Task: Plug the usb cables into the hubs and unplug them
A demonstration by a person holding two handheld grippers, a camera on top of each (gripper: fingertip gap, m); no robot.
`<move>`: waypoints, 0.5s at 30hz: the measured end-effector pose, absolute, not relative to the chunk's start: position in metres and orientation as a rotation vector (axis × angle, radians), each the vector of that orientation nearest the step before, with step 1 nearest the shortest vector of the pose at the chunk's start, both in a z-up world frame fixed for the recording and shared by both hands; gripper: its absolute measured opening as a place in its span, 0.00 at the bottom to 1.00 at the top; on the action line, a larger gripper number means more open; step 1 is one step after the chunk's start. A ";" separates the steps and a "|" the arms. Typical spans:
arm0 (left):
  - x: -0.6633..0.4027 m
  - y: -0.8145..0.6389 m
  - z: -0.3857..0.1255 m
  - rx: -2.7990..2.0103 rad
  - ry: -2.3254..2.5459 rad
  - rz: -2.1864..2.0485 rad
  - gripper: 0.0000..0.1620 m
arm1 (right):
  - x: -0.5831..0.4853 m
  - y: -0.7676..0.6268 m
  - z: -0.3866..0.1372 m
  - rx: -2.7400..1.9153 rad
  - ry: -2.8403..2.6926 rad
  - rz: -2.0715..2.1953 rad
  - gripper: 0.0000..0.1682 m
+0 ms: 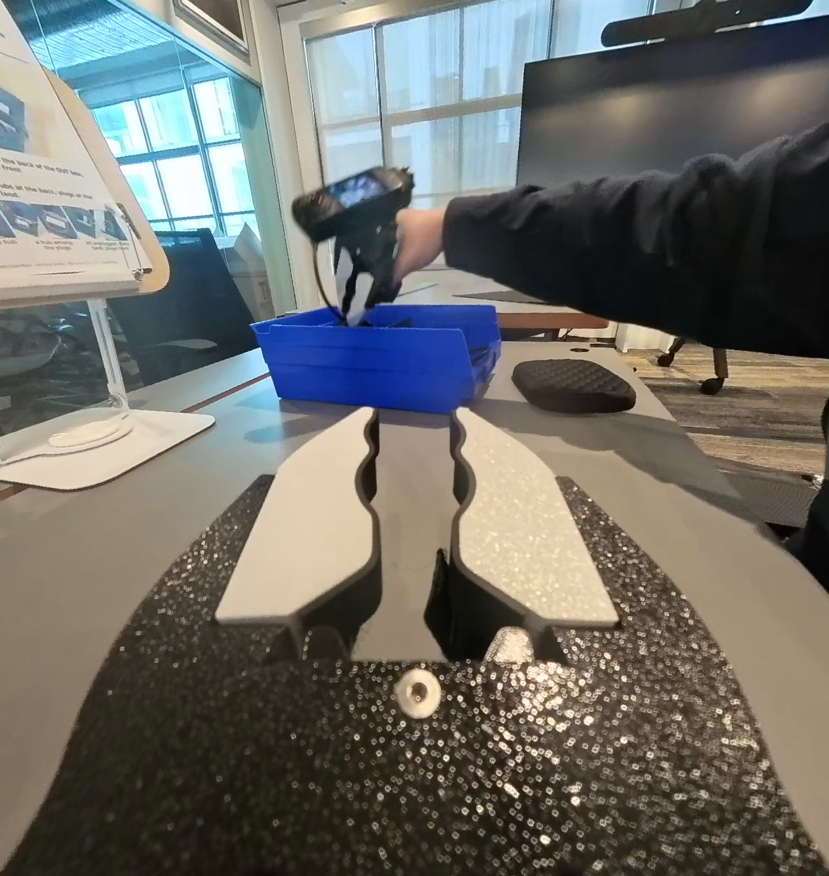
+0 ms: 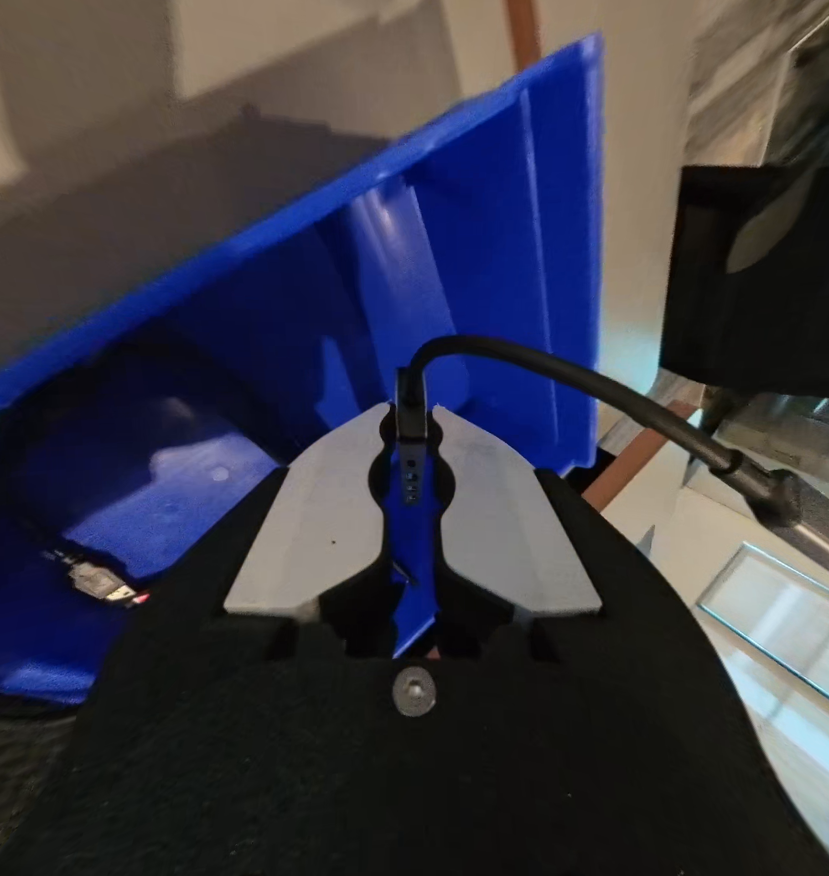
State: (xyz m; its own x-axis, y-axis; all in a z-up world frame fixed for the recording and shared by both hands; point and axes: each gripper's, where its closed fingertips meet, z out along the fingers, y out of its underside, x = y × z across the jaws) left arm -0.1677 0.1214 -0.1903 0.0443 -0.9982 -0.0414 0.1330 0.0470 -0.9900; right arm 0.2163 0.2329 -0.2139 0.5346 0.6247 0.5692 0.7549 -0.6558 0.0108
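overhead, printed instruction sheet [image 1: 48, 156] beside bin [image 1: 379, 374]

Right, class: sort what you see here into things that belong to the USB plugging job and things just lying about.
Job:
- right gripper, shut on the black hub
- hub's black cable
- blue bin
- USB plug in the bin
- left gripper, open and empty

Lying about:
- black wrist rest
- instruction stand
- dark monitor
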 end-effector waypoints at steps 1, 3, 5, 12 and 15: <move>-0.168 0.121 -0.191 -1.099 1.105 -1.205 0.17 | 0.219 0.234 -0.221 -2.554 -1.191 -0.831 0.07; -0.167 0.121 -0.192 -1.102 1.111 -1.202 0.17 | 0.220 0.235 -0.234 -2.566 -1.243 -0.862 0.07; -0.167 0.121 -0.192 -1.101 1.112 -1.203 0.17 | 0.218 0.234 -0.245 -2.594 -1.251 -0.846 0.07; -0.167 0.123 -0.193 -1.112 1.110 -1.218 0.17 | 0.219 0.233 -0.237 -2.530 -1.206 -0.914 0.09; -0.166 0.122 -0.193 -1.111 1.111 -1.217 0.17 | 0.217 0.228 -0.228 -2.476 -1.198 -0.933 0.11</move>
